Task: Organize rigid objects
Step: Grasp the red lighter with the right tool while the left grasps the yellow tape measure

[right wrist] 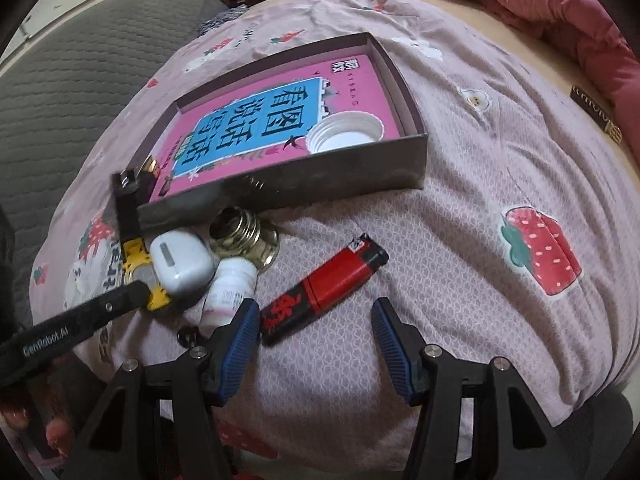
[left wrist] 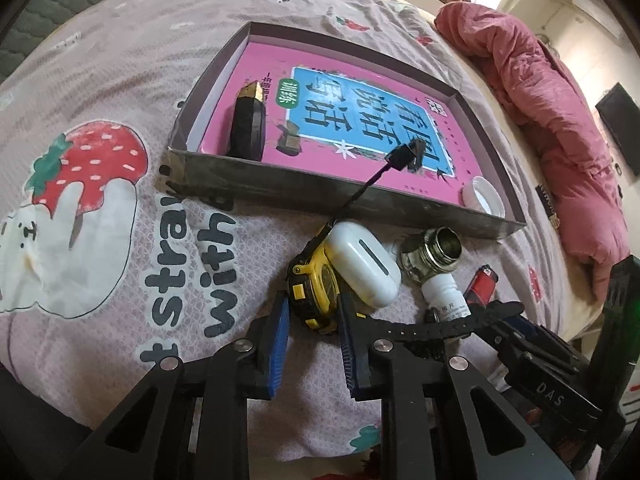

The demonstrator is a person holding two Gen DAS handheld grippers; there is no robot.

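Left wrist view, lower centre: the left tongs (left wrist: 314, 322) clamp the yellow-and-black tape measure (left wrist: 314, 292); its strap may snag the dark cardboard box (left wrist: 304, 190) wall, nudging the white earbud case (left wrist: 366, 266).

Right wrist view, lower centre: the right tongs (right wrist: 316, 330) gape empty around the red-and-black lighter (right wrist: 324, 290), which could roll away.

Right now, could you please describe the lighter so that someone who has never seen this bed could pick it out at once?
Find the shallow grey box holding the pink book on the strawberry-print bedspread. In front of its near wall lies a cluster of small items; the lighter lies at its right edge, between the open right gripper fingers. It alone is a slim red-and-black stick, unlike the white bottle beside it.
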